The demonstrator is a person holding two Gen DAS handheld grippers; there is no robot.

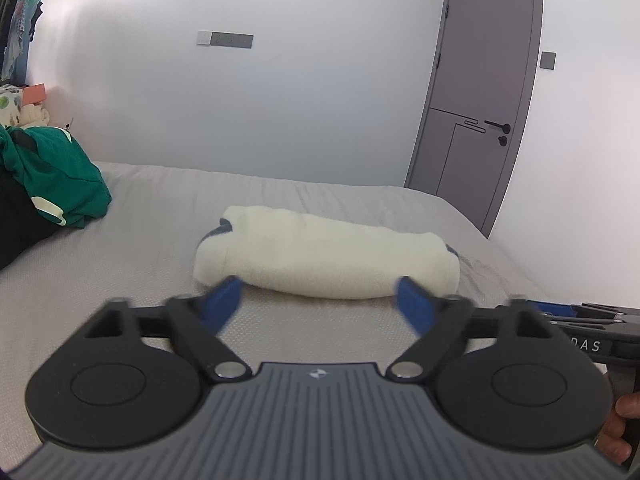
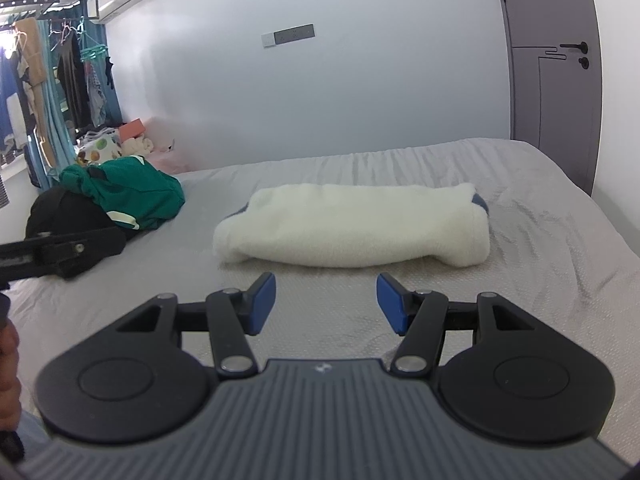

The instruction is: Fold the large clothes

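Note:
A cream fleece garment [image 1: 320,256] with blue-grey trim lies folded into a long bundle across the grey bed [image 1: 140,272]. My left gripper [image 1: 318,286] hovers just short of the bundle's near edge, jaws wide apart and blurred, nothing between them. In the right wrist view the same bundle [image 2: 352,228] lies ahead, and my right gripper [image 2: 326,282] stands open a short way in front of it, holding nothing. The pads [image 2: 266,300] do not touch the cloth. Each gripper's body shows at the edge of the other's view.
A green garment [image 2: 132,192] lies heaped on a black one [image 2: 72,216] at the bed's left side. A grey door [image 1: 472,92] stands behind the bed's far right corner. Clothes hang on a rack [image 2: 60,80] at the far left, with boxes and soft items below.

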